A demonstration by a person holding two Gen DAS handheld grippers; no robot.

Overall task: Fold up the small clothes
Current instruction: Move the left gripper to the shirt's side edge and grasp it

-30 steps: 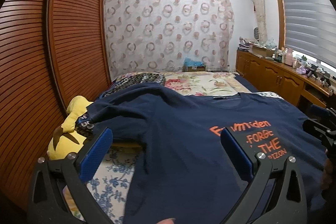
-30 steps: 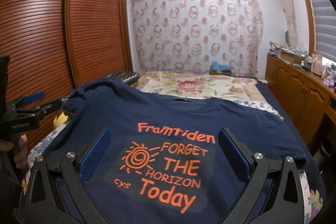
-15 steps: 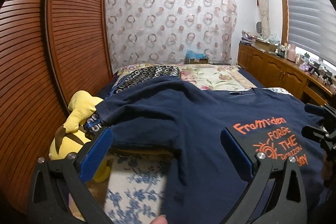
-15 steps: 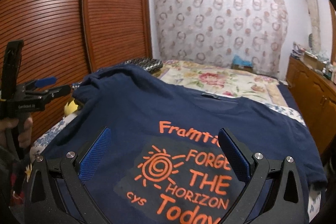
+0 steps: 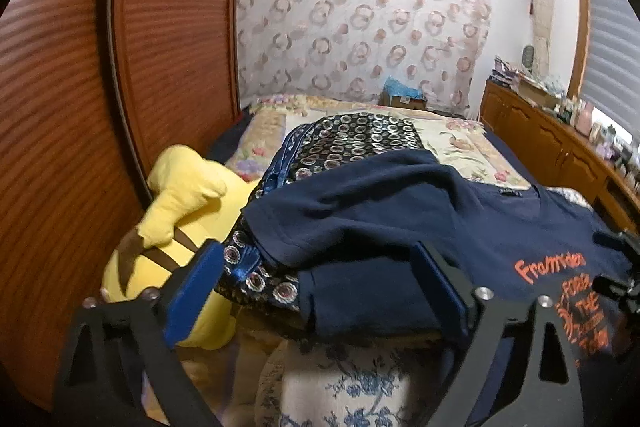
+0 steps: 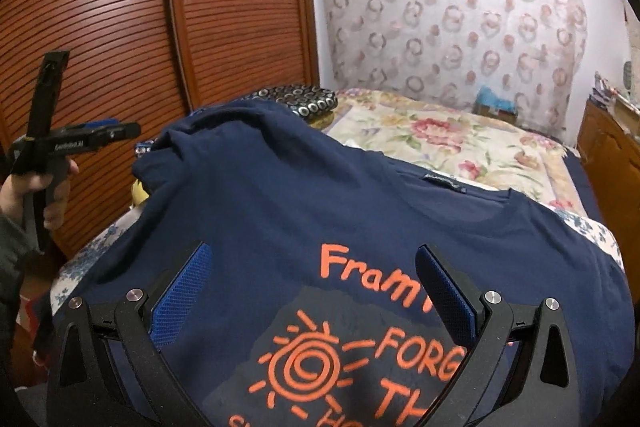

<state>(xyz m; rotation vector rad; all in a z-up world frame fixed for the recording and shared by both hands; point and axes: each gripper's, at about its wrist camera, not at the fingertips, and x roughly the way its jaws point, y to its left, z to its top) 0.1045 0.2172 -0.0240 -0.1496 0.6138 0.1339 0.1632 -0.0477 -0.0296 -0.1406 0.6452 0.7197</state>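
T-shirt point(image 6: 320, 211): soft, light, limp jersey; take its sleeve hem point(image 5: 280, 247) at my 12 o'clock. Left tool point(image 5: 320, 291) and right tool point(image 6: 316, 291) both spread, empty

Navy matt cotton-like t-shirt point(image 6: 280, 211), orange print looks rubbery, slightly raised; dark patterned cloth point(image 5: 352, 139) with glossy satin sheen; yellow plush toy point(image 5: 180, 187), soft fuzzy pile; floral bedsheet point(image 6: 440, 135), matt woven cloth; reddish-brown slatted wooden wardrobe doors point(image 6: 240, 7), semi-gloss varnish; sheer ring-patterned curtain point(image 5: 360, 15), thin fabric; left gripper point(image 5: 316, 291) and right gripper point(image 6: 316, 291): matt black plastic, blue textured rubbery pads point(image 6: 182, 295), shiny metal screws.
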